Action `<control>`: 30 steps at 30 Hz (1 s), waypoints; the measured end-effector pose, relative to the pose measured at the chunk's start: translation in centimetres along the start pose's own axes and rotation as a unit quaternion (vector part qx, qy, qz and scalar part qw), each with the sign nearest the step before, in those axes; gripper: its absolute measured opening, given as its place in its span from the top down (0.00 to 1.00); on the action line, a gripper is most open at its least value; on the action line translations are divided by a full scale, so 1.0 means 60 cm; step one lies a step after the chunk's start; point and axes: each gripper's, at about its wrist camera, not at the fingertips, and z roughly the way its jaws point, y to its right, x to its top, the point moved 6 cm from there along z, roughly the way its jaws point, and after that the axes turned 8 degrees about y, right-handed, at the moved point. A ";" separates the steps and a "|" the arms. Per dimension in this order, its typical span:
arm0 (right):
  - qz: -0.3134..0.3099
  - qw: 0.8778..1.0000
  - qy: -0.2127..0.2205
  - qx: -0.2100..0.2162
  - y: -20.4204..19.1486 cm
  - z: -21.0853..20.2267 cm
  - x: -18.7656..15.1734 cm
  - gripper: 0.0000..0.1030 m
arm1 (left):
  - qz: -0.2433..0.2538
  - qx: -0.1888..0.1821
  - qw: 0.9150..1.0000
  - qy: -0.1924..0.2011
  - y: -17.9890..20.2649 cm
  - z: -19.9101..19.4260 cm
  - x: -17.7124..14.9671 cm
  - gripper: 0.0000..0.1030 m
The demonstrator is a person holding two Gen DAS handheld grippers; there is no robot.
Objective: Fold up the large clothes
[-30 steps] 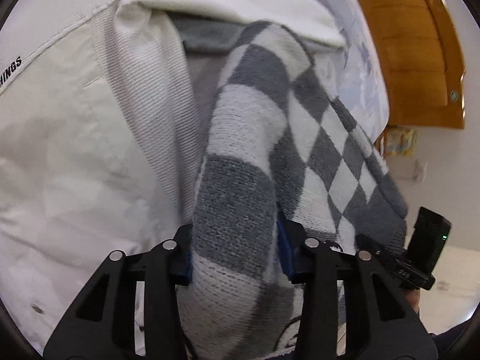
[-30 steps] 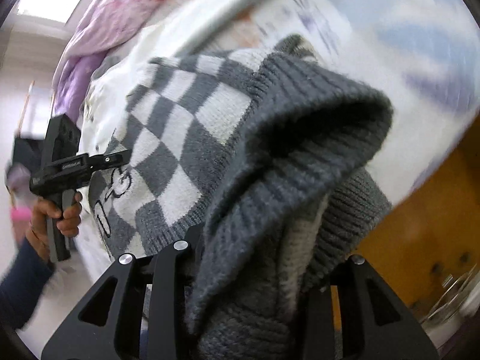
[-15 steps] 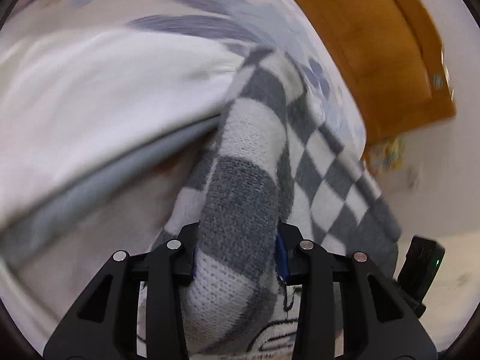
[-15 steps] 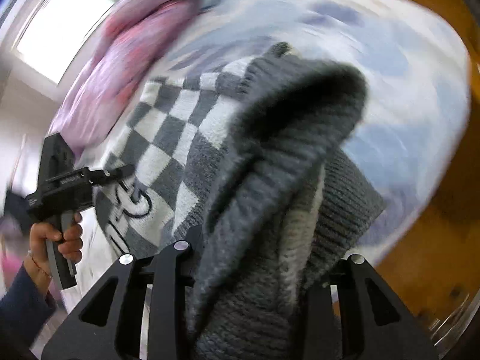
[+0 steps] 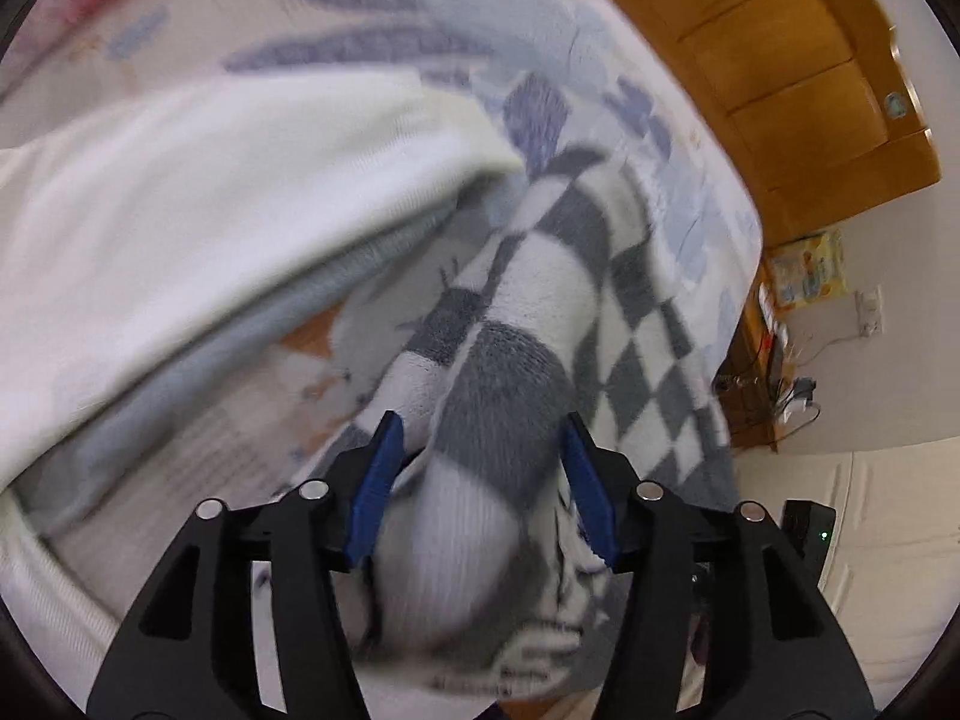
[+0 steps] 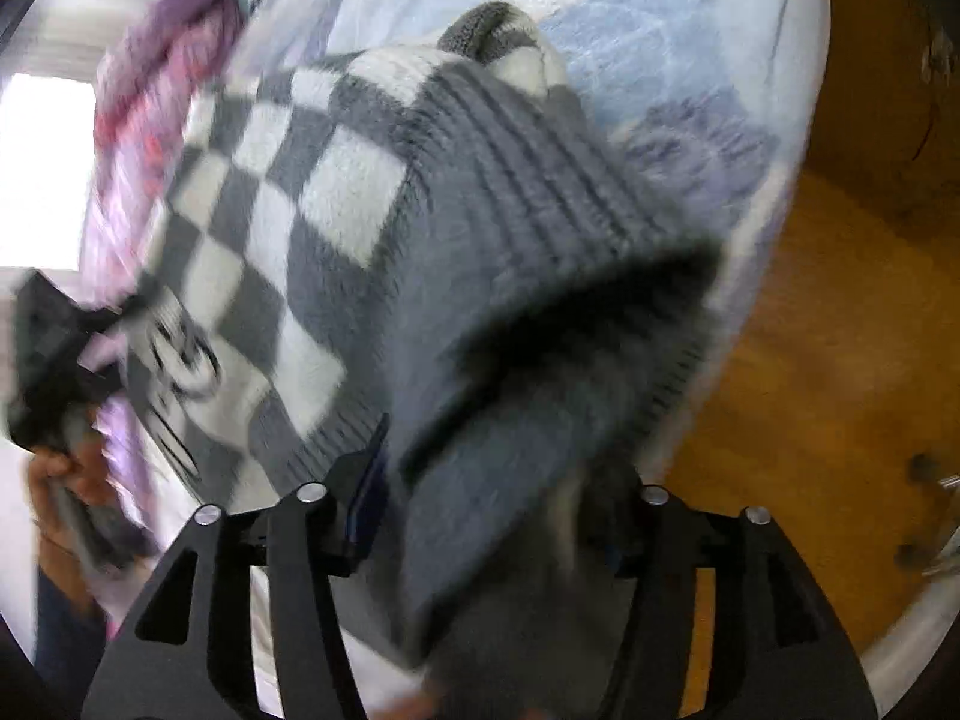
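A grey-and-white checkered knit sweater (image 5: pixel 540 312) hangs stretched between both grippers above a bed. My left gripper (image 5: pixel 483 480) is shut on a bunched edge of it, blue pads on either side. In the right wrist view the sweater (image 6: pixel 288 228) spreads to the left, and its ribbed grey hem (image 6: pixel 540 204) bulges over my right gripper (image 6: pixel 492 480), which is shut on it. The right gripper's right finger is hidden by the fabric. The left gripper, held by a hand, shows blurred at the left (image 6: pixel 54 360).
A pale blue patterned bedsheet (image 5: pixel 600 60) covers the bed. A white garment (image 5: pixel 210 180) lies on it to the left. A purple quilt (image 6: pixel 150 108) lies at the far side. A wooden wardrobe (image 5: pixel 798 60) and wooden floor (image 6: pixel 810 360) are to the right.
Both grippers have swung with the sweater away from the white garment toward the bare bedsheet. The sweater has tilted and spread wider between them. Both grips stay the same.
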 end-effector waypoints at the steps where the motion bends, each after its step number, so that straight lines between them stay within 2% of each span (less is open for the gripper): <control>1: -0.023 1.000 -0.006 -0.017 -0.002 -0.011 -0.001 0.47 | -0.002 0.015 1.000 0.017 0.002 -0.025 0.001 0.46; 3: -0.098 0.994 -0.013 -0.046 -0.021 -0.051 -0.003 0.47 | -0.018 0.026 0.999 0.043 0.006 -0.069 -0.006 0.46; 6: -0.204 0.977 0.000 -0.067 -0.079 -0.096 -0.001 0.46 | -0.068 0.026 0.995 0.073 0.010 -0.133 -0.046 0.46; 9: -0.276 0.961 0.008 -0.025 -0.145 -0.102 -0.011 0.42 | -0.109 0.012 0.992 0.067 0.017 -0.148 -0.090 0.46; 11: -0.317 0.949 -0.007 -0.009 -0.187 -0.069 -0.019 0.42 | -0.134 0.003 0.990 0.047 0.020 -0.114 -0.113 0.46; 13: -0.365 0.930 -0.020 -0.035 -0.213 -0.006 -0.021 0.42 | -0.156 0.015 0.987 0.035 0.002 -0.070 -0.122 0.47; 15: -0.378 0.921 -0.067 -0.061 -0.184 0.052 -0.039 0.41 | -0.157 0.030 0.986 0.039 -0.014 -0.050 -0.112 0.47; 16: -0.378 0.921 -0.078 -0.062 -0.171 0.070 -0.045 0.41 | -0.157 0.027 0.987 0.036 -0.018 -0.045 -0.101 0.47; 18: -0.376 0.922 -0.071 -0.058 -0.160 0.092 -0.043 0.36 | -0.168 0.010 0.985 0.022 -0.021 -0.034 -0.090 0.47; 22: -0.372 0.922 -0.080 -0.068 -0.164 0.089 -0.045 0.36 | -0.142 0.016 0.989 0.033 -0.014 -0.031 -0.095 0.46; 26: -0.369 0.921 -0.086 -0.093 -0.201 0.082 -0.027 0.36 | -0.157 -0.001 0.987 0.043 -0.016 -0.056 -0.107 0.45; 27: -0.365 0.923 -0.080 -0.095 -0.219 0.074 -0.022 0.36 | -0.150 0.009 0.988 0.046 -0.016 -0.067 -0.112 0.42; 28: -0.362 0.925 -0.074 -0.094 -0.238 0.063 -0.019 0.36 | -0.144 0.029 0.988 0.049 -0.019 -0.078 -0.116 0.33; 30: -0.357 0.927 -0.060 -0.095 -0.263 0.041 -0.018 0.35 | -0.138 0.049 0.987 0.060 -0.027 -0.107 -0.128 0.32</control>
